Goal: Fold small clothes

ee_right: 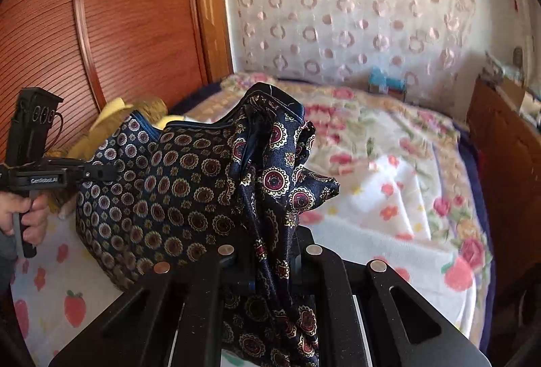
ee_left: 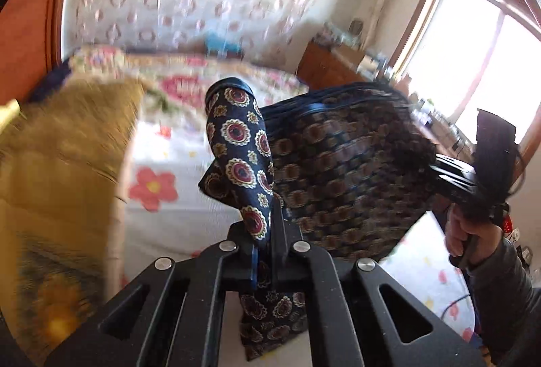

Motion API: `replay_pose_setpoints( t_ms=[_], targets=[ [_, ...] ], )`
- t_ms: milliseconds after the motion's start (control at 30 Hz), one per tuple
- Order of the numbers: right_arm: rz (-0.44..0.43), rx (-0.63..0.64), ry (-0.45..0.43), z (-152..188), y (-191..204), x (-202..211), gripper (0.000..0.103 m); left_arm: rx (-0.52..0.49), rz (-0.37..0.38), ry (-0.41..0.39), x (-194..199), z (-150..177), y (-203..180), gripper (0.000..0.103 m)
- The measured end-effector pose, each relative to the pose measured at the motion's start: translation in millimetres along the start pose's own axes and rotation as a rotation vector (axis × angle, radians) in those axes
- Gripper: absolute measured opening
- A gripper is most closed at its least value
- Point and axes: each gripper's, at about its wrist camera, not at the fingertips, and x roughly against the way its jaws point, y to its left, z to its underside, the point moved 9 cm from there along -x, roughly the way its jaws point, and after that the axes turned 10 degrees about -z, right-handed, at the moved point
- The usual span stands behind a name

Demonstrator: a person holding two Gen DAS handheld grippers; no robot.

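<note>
A dark navy garment [ee_left: 338, 170] with round red and cream medallions hangs stretched between both grippers above the bed. My left gripper [ee_left: 267, 231] is shut on one bunched edge of it, and cloth spills down between the fingers. My right gripper [ee_right: 270, 252] is shut on the other bunched edge of the garment [ee_right: 175, 184]. In the right wrist view the left gripper [ee_right: 108, 173] pinches the cloth at the far left, held by a hand [ee_right: 30, 214]. The left wrist view has the right gripper [ee_left: 436, 164] at the far right, gripping the cloth's edge.
Below lies a bed with a floral sheet [ee_right: 389, 198]. A yellow-brown pile of cloth [ee_left: 67, 157] sits at its left side by a wooden wardrobe [ee_right: 118, 28]. A wooden dresser [ee_right: 507, 147] and a bright window [ee_left: 473, 62] are on the right. A small blue object [ee_right: 382, 83] rests by the wall.
</note>
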Motion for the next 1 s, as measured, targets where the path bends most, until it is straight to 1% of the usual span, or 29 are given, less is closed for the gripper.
replay_pose_setpoints(
  t_ms=[67, 100, 167, 267, 333, 467, 533, 567, 633, 733, 833, 867, 900, 933, 967, 1000],
  targets=[
    [-0.020, 0.034, -0.020, -17.6, 18.3, 3.1, 0.010, 0.005, -0.015, -0.063, 28.1, -6.8, 6.6, 0.005],
    [-0.033, 0.053, -0.029, -27.8, 27.8, 3.1, 0.010, -0.005, -0.042, -0.096, 41.8, -8.7, 11.9, 0.005],
    [-0.058, 0.095, -0.042, -49.1, 47.3, -0.6, 0.010, -0.021, -0.124, -0.175, 73.9, -9.7, 29.7, 0.005],
    [-0.106, 0.170, -0.058, -82.7, 82.5, -13.1, 0.010, 0.030, -0.183, -0.224, 104.5, -6.8, 63.9, 0.005],
    [-0.135, 0.226, -0.057, -106.6, 109.5, -28.0, 0.010, 0.063, -0.242, -0.248, 118.8, -2.7, 90.2, 0.005],
    [-0.179, 0.341, -0.033, -147.8, 157.4, -71.7, 0.010, 0.134, -0.337, -0.245, 125.8, 16.4, 139.8, 0.005],
    [-0.193, 0.386, -0.017, -165.4, 180.5, -99.6, 0.010, 0.169, -0.368, -0.221, 123.1, 33.2, 161.2, 0.005],
    [-0.202, 0.406, -0.024, -172.8, 192.0, -111.9, 0.011, 0.183, -0.376, -0.204, 115.8, 39.3, 168.4, 0.005],
    [-0.229, 0.420, -0.005, -181.7, 212.8, -143.4, 0.011, 0.195, -0.406, -0.167, 109.8, 55.9, 181.2, 0.005],
    [-0.215, 0.452, 0.041, -189.0, 232.4, -195.8, 0.014, 0.214, -0.427, -0.124, 101.6, 72.0, 192.1, 0.005],
    [-0.182, 0.427, 0.128, -186.9, 241.6, -234.7, 0.021, 0.209, -0.448, -0.106, 97.4, 76.3, 195.2, 0.007],
    [-0.163, 0.424, 0.143, -186.0, 241.1, -240.6, 0.026, 0.202, -0.450, -0.108, 99.6, 78.3, 194.5, 0.009],
    [-0.144, 0.420, 0.153, -185.6, 240.3, -244.7, 0.030, 0.194, -0.452, -0.111, 100.8, 79.0, 194.2, 0.012],
    [-0.128, 0.416, 0.156, -185.4, 237.5, -245.5, 0.033, 0.187, -0.449, -0.117, 102.9, 79.5, 193.6, 0.013],
    [-0.118, 0.409, 0.151, -186.8, 236.2, -245.4, 0.038, 0.184, -0.444, -0.123, 115.7, 81.6, 191.8, 0.015],
    [-0.106, 0.403, 0.142, -186.1, 235.4, -241.6, 0.042, 0.180, -0.442, -0.129, 120.8, 81.5, 188.9, 0.017]
  ],
)
